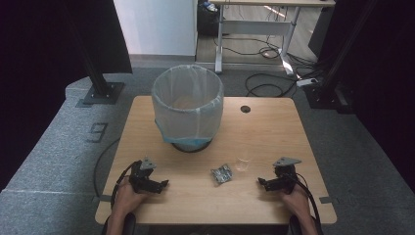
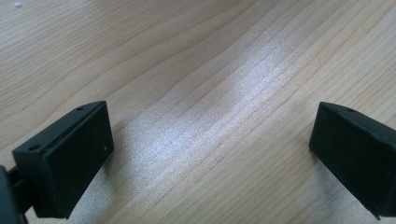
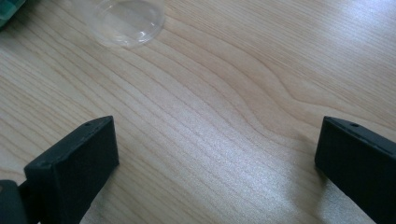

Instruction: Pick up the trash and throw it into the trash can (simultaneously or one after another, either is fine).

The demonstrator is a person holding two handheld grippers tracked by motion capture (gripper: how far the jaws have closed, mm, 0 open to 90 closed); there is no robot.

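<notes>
Both hands rest at the near edge of the tabletop (image 1: 274,122), each holding a gripper: the left gripper (image 1: 165,183) and the right gripper (image 1: 260,181) point inward toward each other, and each has its fingers spread wide with nothing between them, only bare wood grain showing in the two gripper views. Between the two grippers, a little farther up the tabletop, lie a crumpled wrapper (image 1: 221,174) and, just beside it on the right-hand side, a small clear plastic cup (image 1: 242,163) (its rim (image 3: 128,21) shows at the top of the right gripper view). Behind them stands a bin lined with a white bag (image 1: 187,105), mouth open.

Judging from this, the work is clearing the litter into the bin, and no pickup has begun. The next move likely calls for the right gripper to reach forward to the cup, straddle its thin wall and close gently, since the cup looks light and easily crushed.
</notes>
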